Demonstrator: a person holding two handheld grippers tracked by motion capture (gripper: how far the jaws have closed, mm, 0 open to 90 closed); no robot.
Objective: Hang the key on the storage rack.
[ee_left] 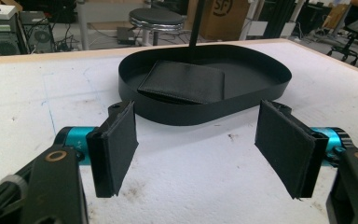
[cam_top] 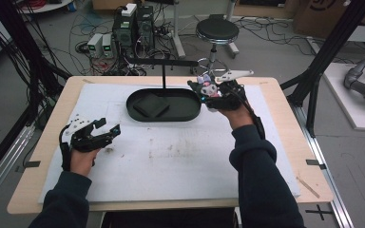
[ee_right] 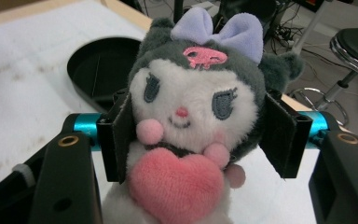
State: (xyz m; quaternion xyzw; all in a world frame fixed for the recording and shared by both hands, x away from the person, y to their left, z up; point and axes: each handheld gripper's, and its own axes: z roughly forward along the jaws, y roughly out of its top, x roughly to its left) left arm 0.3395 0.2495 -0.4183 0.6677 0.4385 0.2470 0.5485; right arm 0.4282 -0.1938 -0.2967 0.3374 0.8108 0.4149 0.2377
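Note:
My right gripper (cam_top: pixel 208 91) is shut on a plush toy (ee_right: pixel 193 121), a grey and white doll with a lilac bow and a pink heart; the same plush toy (cam_top: pixel 205 85) is held up at the right end of the black oval tray (cam_top: pixel 164 115). Both pads press its head from the sides. A black wallet (cam_top: pixel 151 105) lies flat in the tray, and that wallet (ee_left: pixel 184 83) sits ahead in the left gripper view. My left gripper (cam_top: pixel 108 129) stands open and holds nothing, low over the white mat (cam_top: pixel 171 152) at the left, its jaws pointing toward the tray (ee_left: pixel 205 112).
A thin black post (cam_top: pixel 164 76) rises behind the tray. The wooden table (cam_top: pixel 285 109) edges frame the mat. Beyond the far edge are a round stool (cam_top: pixel 217 31), computer boxes (cam_top: pixel 133 26) and cables on the floor.

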